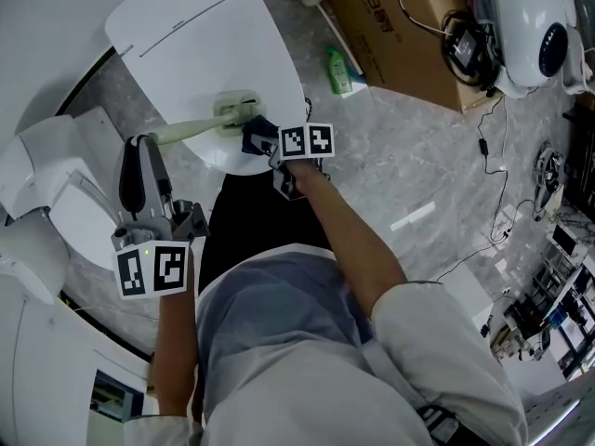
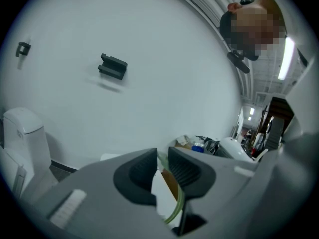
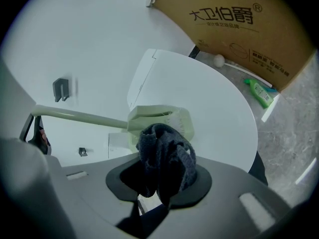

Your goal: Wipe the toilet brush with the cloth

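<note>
1. Placement. The pale green plastic toilet brush [image 1: 232,114] is held level over the closed white toilet lid [image 1: 186,35]. The handle runs back to my left claw [image 1: 144,156] and the bristle head faces my right claw [image 1: 268,144]. I judge that this keeps the head free of the lid and within reach of the cloth.

2. Left claw [image 2: 162,166]. The jaws are drawn almost together and clamped on the thin green handle [image 2: 175,208], which passes down between the pads.

3. Right claw [image 3: 162,183]. The jaws are closed on a bunched dark navy cloth [image 3: 164,153], which bulges out in front of them. In the right gripper view the wad sits just before the brush head [image 3: 159,119]. I cannot confirm contact there, but in the head view the cloth [image 1: 258,137] appears to meet it.

4. Stage, by my judgement: wiping at the head.
</note>
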`<act>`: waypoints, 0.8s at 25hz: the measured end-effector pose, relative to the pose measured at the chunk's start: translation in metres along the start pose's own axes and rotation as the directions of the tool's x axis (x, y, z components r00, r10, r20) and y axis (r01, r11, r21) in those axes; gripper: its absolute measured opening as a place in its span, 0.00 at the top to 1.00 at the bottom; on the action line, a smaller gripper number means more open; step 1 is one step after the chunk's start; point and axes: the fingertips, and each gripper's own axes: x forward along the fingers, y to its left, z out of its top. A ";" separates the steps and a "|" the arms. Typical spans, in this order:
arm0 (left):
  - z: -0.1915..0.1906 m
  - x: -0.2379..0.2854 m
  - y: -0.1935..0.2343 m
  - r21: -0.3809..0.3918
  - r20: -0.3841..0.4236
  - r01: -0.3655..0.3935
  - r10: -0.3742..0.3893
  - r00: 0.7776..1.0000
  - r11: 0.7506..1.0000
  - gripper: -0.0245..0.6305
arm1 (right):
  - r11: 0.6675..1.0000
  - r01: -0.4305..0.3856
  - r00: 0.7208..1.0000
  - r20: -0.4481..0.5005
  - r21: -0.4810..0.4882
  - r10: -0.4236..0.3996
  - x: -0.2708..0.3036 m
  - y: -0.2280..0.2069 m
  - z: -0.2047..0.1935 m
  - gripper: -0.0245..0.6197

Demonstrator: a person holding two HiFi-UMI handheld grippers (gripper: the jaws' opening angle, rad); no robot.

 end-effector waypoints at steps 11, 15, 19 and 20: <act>-0.001 0.000 0.001 0.001 0.000 -0.015 0.015 1.000 1.000 0.96 | 0.998 0.027 0.999 -0.032 -0.061 -0.029 0.008 -0.010 0.003 0.81; -0.002 0.000 0.000 0.001 -0.002 -0.018 0.018 1.000 1.000 0.96 | 0.994 0.041 0.998 -0.045 -0.100 -0.046 0.009 -0.013 0.005 0.81; -0.002 -0.001 0.000 0.002 -0.005 -0.024 0.024 1.000 1.000 0.96 | 0.988 0.057 0.996 -0.060 -0.143 -0.066 0.010 -0.016 0.006 0.81; -0.002 -0.001 -0.001 0.002 -0.007 -0.026 0.026 1.000 1.000 0.96 | 0.986 0.062 0.995 -0.065 -0.158 -0.073 0.010 -0.016 0.007 0.81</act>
